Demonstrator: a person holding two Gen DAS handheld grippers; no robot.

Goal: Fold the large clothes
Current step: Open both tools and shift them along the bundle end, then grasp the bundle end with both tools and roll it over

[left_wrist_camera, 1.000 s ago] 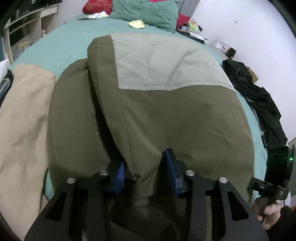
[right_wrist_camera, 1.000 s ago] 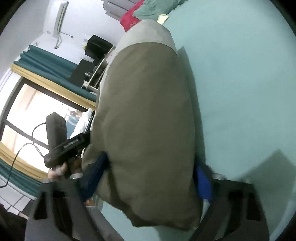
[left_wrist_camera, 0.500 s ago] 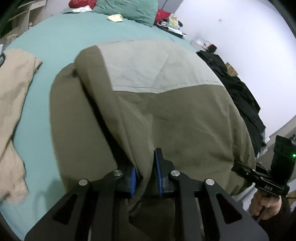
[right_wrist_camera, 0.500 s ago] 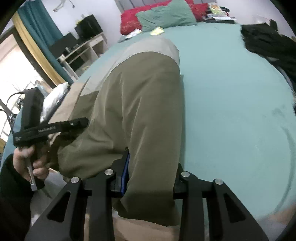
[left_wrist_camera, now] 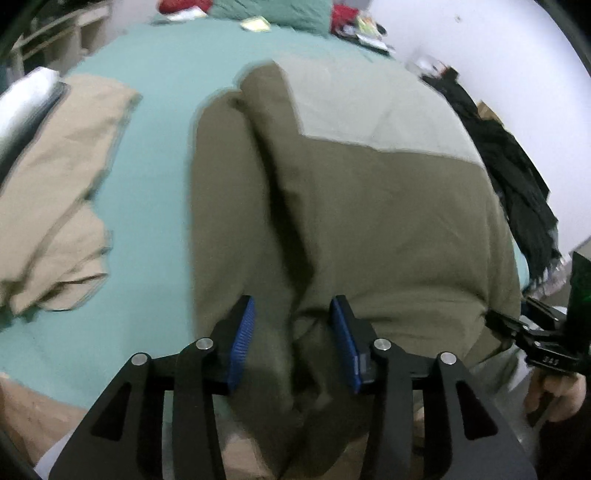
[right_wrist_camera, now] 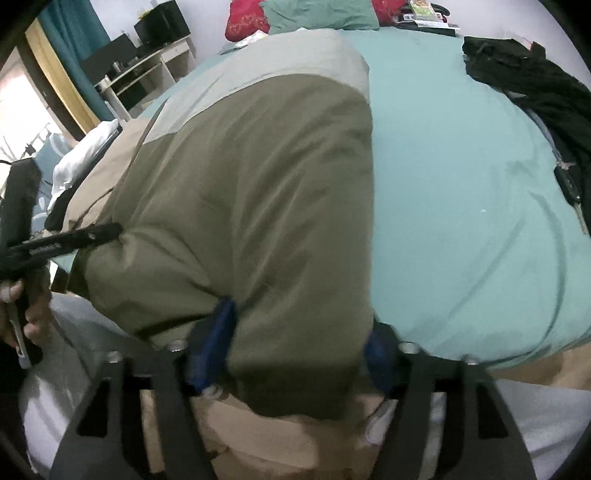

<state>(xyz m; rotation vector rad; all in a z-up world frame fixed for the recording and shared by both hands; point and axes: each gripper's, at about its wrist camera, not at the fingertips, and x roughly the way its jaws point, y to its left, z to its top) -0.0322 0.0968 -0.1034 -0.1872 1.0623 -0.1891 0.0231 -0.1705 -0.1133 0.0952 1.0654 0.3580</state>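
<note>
**Olive garment at bed's near edge, both grippers letting go**

While the olive garment (left_wrist_camera: 369, 206) lies spread on the teal bed sheet (left_wrist_camera: 155, 206), its near hem hangs over the bed's edge directly in front of both grippers. The garment has a paler grey-green panel (left_wrist_camera: 369, 107) at its far end and a long fold running lengthwise left of centre.

Left gripper (left_wrist_camera: 291, 343): a bunched ridge of the hem sits between its blue pads (left_wrist_camera: 242, 343). The jaws are opening; a gap shows on each side of the ridge, so the pads are not pressing on the cloth.

Right gripper (right_wrist_camera: 299, 343): the garment's right-hand edge (right_wrist_camera: 258, 206) drapes down between its fingers and hides part of both pads. Jaws are opening and stand wide; the cloth fills the space between them, but whether the pads still bear on it cannot be told from this blurred view.

Surroundings: a beige garment (left_wrist_camera: 55, 192) lies on the sheet left of the olive one, well apart from the left gripper. A black garment (right_wrist_camera: 535, 88) lies at the bed's right edge. Pillows, red and green (right_wrist_camera: 317, 14), sit at the far end. The person's hand (right_wrist_camera: 26, 314) holding the left gripper's handle shows at the left of the right wrist view.
</note>
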